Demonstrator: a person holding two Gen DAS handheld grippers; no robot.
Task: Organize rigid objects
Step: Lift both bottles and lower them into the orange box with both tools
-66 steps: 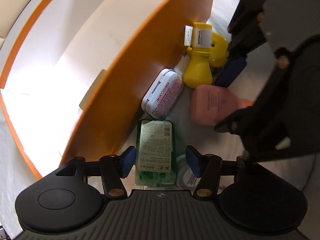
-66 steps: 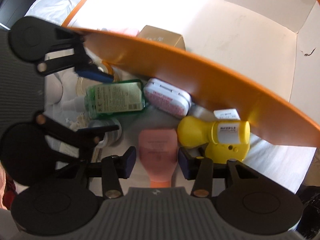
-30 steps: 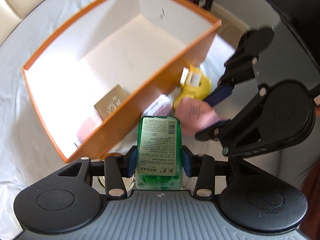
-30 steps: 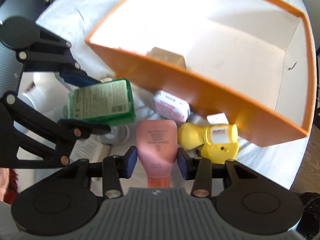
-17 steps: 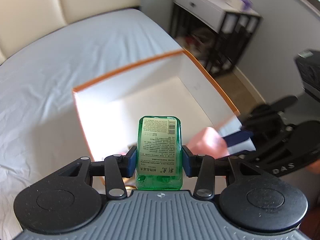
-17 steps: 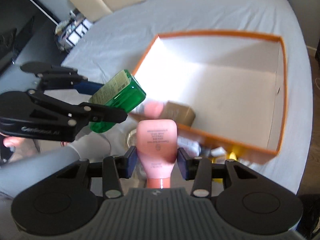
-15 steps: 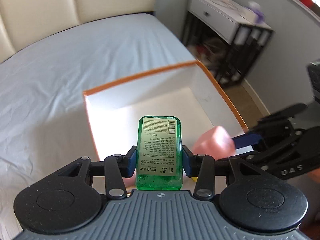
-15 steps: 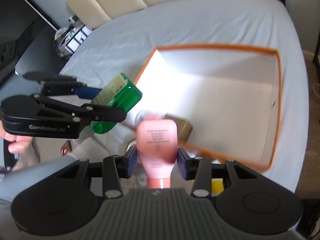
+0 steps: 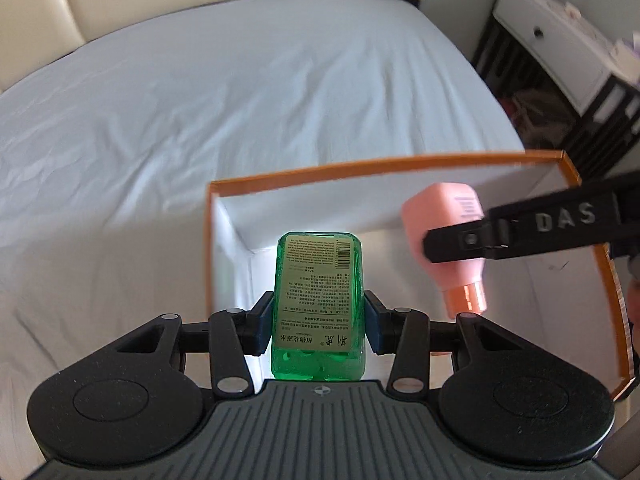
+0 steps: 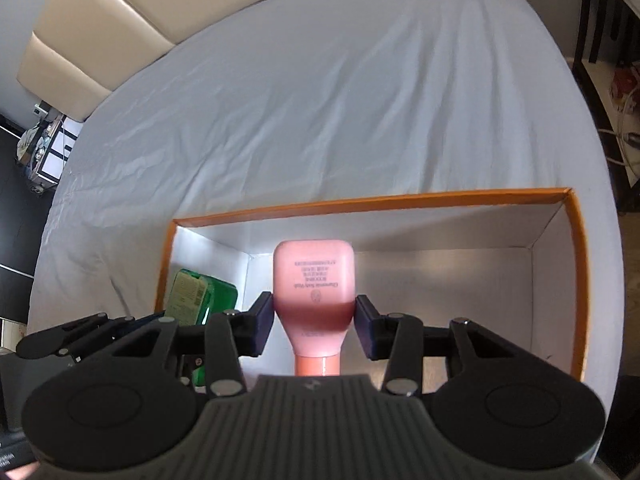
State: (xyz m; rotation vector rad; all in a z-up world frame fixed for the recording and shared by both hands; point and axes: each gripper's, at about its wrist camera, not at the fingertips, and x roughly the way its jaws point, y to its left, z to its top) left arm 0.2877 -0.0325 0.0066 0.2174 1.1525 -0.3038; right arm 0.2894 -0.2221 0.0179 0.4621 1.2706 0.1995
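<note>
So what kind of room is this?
Most likely a bedroom. There's a big bed with a pale sheet, a padded cream headboard, and a white bedside table. The orange box sits on the bed.

We saw a pale blue sheet point(image 9: 224, 92) covering the bed, a cream padded headboard point(image 10: 100, 32) behind, and a white side cabinet point(image 9: 560, 44).

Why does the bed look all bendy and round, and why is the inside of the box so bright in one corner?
Both wrist views use fisheye lenses, so the bed curves. In the left wrist view, light glares white on the orange box floor behind the green bottle, and the pink bottle looks slightly smeared. The right wrist view is sharper.
</note>
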